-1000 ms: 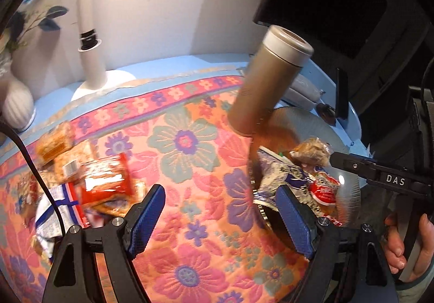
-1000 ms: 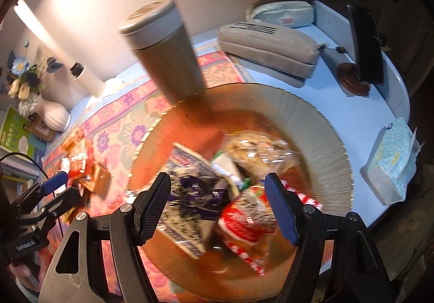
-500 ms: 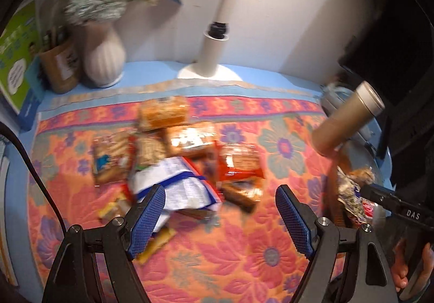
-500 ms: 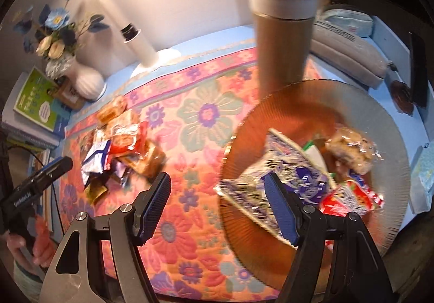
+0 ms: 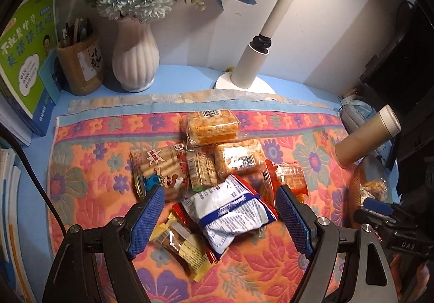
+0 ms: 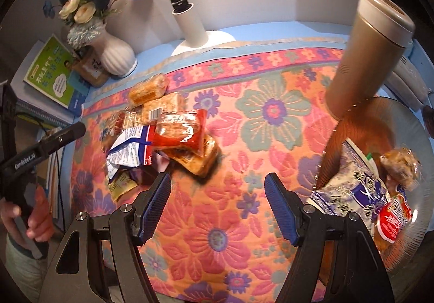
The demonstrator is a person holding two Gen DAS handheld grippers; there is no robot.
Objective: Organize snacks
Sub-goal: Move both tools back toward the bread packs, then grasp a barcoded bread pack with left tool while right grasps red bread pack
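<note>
A floral cloth (image 5: 89, 210) covers my blue desk; a heap of snack packets (image 5: 217, 175) lies at its middle, and my left gripper (image 5: 221, 217) hangs wide open and empty above a white-and-blue bag (image 5: 230, 210). Only my right view shows the ribbed plate (image 6: 417, 140) holding more snacks, beside a tan flask (image 6: 366, 58). My right gripper (image 6: 218, 208) gapes empty over bare cloth, and "GenRobot.AI" is printed on the left tool.
</note>
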